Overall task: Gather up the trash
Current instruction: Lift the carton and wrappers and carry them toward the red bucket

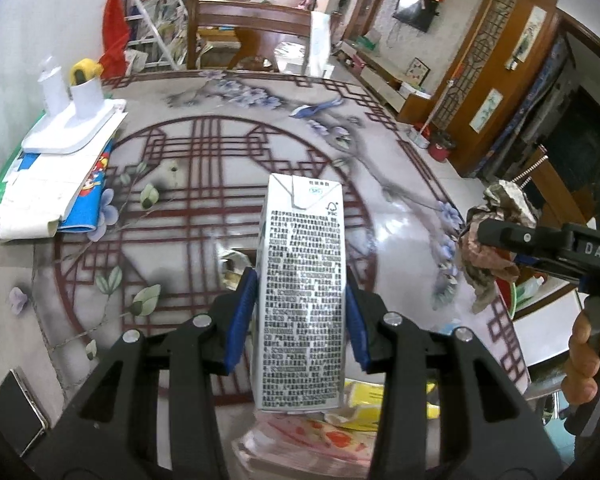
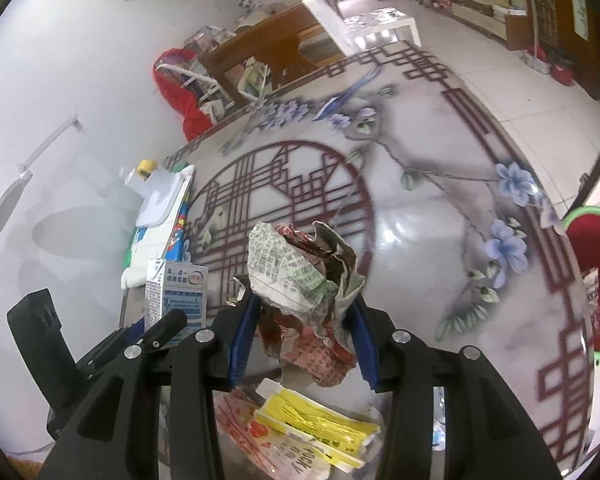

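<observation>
Worktop [image 1: 228,184]: a glossy round top printed with a red lattice and blue flowers is filling both views.
Papers [image 1: 60,196]: a stack with a white tray on it is lying at the far left edge of the worktop.
Carton [image 1: 302,292]: the silver drink carton is standing upright between the blue pads of the left hand-held gripper [image 1: 298,316], which is squeezing its two sides, part-way open.
Crumpled paper [image 2: 304,280]: a printed wad is sitting pinched in the right hand-held gripper [image 2: 304,336], jaws part-way open around it, raised off the worktop.
Wrappers [image 2: 308,428]: yellow and pink packets are lying on the worktop beneath both grippers.
</observation>
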The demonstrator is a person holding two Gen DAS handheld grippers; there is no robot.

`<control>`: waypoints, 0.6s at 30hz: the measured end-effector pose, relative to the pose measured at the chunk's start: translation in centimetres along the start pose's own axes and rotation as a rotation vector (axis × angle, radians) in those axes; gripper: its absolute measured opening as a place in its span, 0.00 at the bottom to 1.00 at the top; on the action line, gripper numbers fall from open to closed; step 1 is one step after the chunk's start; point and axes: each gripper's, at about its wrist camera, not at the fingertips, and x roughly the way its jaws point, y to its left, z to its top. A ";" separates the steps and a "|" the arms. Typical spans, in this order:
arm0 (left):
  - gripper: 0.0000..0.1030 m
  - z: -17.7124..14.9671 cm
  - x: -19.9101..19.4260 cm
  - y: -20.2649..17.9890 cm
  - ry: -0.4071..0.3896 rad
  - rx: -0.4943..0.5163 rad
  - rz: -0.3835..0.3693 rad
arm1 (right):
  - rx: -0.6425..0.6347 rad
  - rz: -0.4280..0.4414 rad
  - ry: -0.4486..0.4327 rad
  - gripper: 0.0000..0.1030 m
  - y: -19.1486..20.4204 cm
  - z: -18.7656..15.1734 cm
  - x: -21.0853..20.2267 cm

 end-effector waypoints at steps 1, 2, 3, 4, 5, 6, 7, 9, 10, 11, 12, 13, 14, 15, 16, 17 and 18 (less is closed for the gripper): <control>0.39 0.0 -0.1 -0.3 -0.001 0.007 -0.002 | 0.010 -0.002 -0.007 0.42 -0.4 -0.2 -0.4; 0.39 0.0 -0.2 -0.6 -0.004 0.013 -0.003 | 0.021 -0.003 -0.012 0.42 -0.8 -0.3 -0.8; 0.39 0.1 -0.3 -1.0 -0.009 0.022 -0.004 | 0.030 -0.004 -0.018 0.42 -1.2 -0.4 -1.1; 0.39 0.1 -0.4 -1.3 -0.013 0.027 -0.005 | 0.036 -0.005 -0.022 0.42 -1.5 -0.5 -1.4; 0.39 0.2 -0.6 -1.6 -0.019 0.036 -0.003 | 0.043 -0.005 -0.028 0.42 -1.9 -0.7 -1.7; 0.39 0.2 -0.7 -1.9 -0.024 0.041 -0.002 | 0.050 -0.005 -0.033 0.42 -2.3 -0.9 -2.1; 0.39 0.3 -0.8 -2.2 -0.029 0.046 -0.001 | 0.060 -0.004 -0.039 0.42 -2.7 -0.9 -2.4; 0.39 0.4 -1.1 -2.8 -0.039 0.052 -0.001 | 0.076 -0.003 -0.051 0.42 -3.4 -1.1 -3.1; 0.39 0.5 -1.2 -3.1 -0.043 0.054 0.000 | 0.080 -0.002 -0.056 0.42 -3.6 -1.1 -3.3; 0.39 0.5 -1.3 -3.3 -0.047 0.057 0.001 | 0.085 -0.002 -0.061 0.42 -3.9 -1.1 -3.6; 0.39 0.6 -1.4 -3.7 -0.052 0.059 0.002 | 0.088 -0.001 -0.066 0.42 -4.2 -1.1 -3.8; 0.39 0.7 -1.5 -4.1 -0.057 0.061 0.006 | 0.092 0.000 -0.072 0.42 -4.5 -1.1 -4.2; 0.39 0.8 -1.5 -4.4 -0.061 0.062 0.008 | 0.094 0.001 -0.076 0.42 -4.8 -1.1 -4.4; 0.39 0.9 -1.6 -4.8 -0.064 0.062 0.010 | 0.096 0.003 -0.079 0.42 -5.1 -1.0 -4.6; 0.39 0.9 -1.6 -5.1 -0.066 0.063 0.011 | 0.096 0.005 -0.081 0.42 -5.4 -1.0 -4.9; 0.39 1.0 -1.6 -5.5 -0.069 0.065 0.014 | 0.096 0.006 -0.081 0.42 -5.6 -1.0 -5.0; 0.39 1.1 -1.6 -5.8 -0.071 0.067 0.016 | 0.096 0.007 -0.081 0.42 -5.9 -1.0 -5.2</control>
